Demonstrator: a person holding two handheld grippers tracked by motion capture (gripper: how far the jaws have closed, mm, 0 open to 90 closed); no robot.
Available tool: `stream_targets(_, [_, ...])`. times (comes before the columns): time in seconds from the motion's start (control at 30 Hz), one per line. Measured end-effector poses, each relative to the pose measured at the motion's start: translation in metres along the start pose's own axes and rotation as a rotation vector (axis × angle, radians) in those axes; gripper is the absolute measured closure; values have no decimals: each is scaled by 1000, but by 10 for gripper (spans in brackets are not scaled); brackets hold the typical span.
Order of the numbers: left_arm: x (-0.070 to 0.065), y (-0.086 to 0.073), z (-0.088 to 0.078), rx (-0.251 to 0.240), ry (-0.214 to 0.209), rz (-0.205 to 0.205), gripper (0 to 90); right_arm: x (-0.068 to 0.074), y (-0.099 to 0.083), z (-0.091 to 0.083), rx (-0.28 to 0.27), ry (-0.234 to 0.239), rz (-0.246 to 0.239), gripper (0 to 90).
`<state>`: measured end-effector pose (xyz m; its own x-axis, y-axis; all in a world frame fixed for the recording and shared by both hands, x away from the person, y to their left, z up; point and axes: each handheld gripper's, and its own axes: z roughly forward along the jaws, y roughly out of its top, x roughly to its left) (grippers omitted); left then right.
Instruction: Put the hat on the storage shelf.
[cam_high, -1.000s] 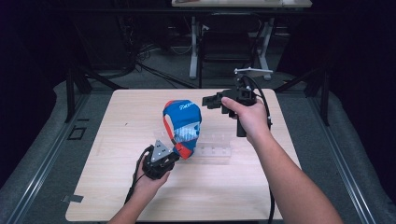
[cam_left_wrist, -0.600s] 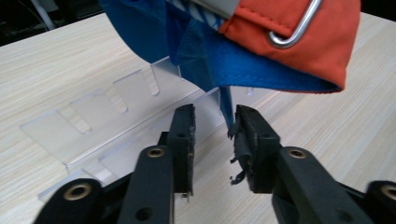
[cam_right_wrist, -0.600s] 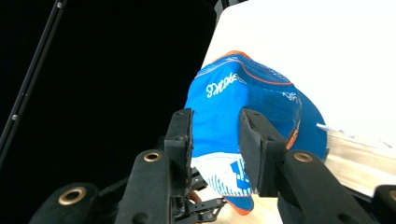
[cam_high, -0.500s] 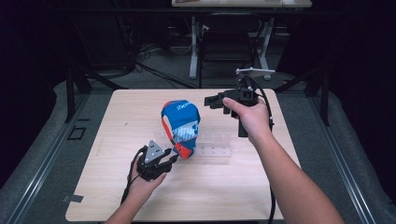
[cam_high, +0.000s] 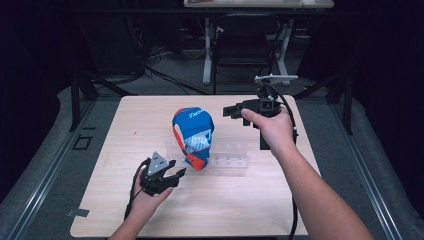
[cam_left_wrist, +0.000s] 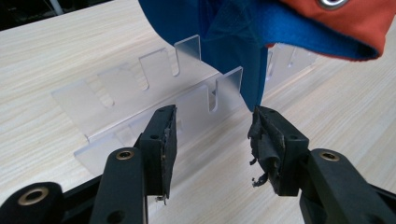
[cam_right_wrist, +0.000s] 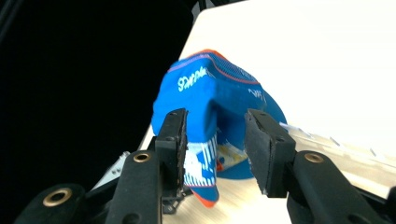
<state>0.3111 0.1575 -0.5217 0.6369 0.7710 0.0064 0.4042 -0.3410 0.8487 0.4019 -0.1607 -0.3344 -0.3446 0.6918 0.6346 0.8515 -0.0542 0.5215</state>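
From the high view, a blue cap (cam_high: 192, 131) with an orange-red edge sits propped on the left end of a clear plastic rack (cam_high: 227, 159), near the middle of the wooden surface (cam_high: 115, 150). The left gripper (cam_high: 176, 173) lies low in front of the cap, just short of its orange edge, the forearm coming up from the bottom. The right gripper (cam_high: 229, 112) hangs behind and to the right of the cap, its cable looping back over the wrist, apart from the cloth. Dark floor with desk legs and cables lies beyond the surface.

The left gripper view looks along the surface: its fingers (cam_left_wrist: 164, 140) are spread, having just been opening, with nothing between them. The slotted rack (cam_left_wrist: 140, 98) stands just ahead, and the cap's blue cloth and orange edge (cam_left_wrist: 299, 23) hang above it.

The right gripper view looks down at the cap's crown (cam_right_wrist: 210, 88). Its fingers (cam_right_wrist: 266, 149) are spread too, having just been widening, and frame the cap without touching it.
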Motion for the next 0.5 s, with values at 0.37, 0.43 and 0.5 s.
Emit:
stream_targets(0.37, [16, -14, -13, 16, 24, -37, 481, -4, -10, -7, 10, -57, -32, 579])
stream_targets(0.43, [21, -19, -17, 26, 32, -42, 472, -4, -14, -9, 18, -74, -44, 576])
stream_targets(0.5, [23, -22, -20, 27, 39, -51, 468, -5, -17, -10, 17, -86, -57, 575])
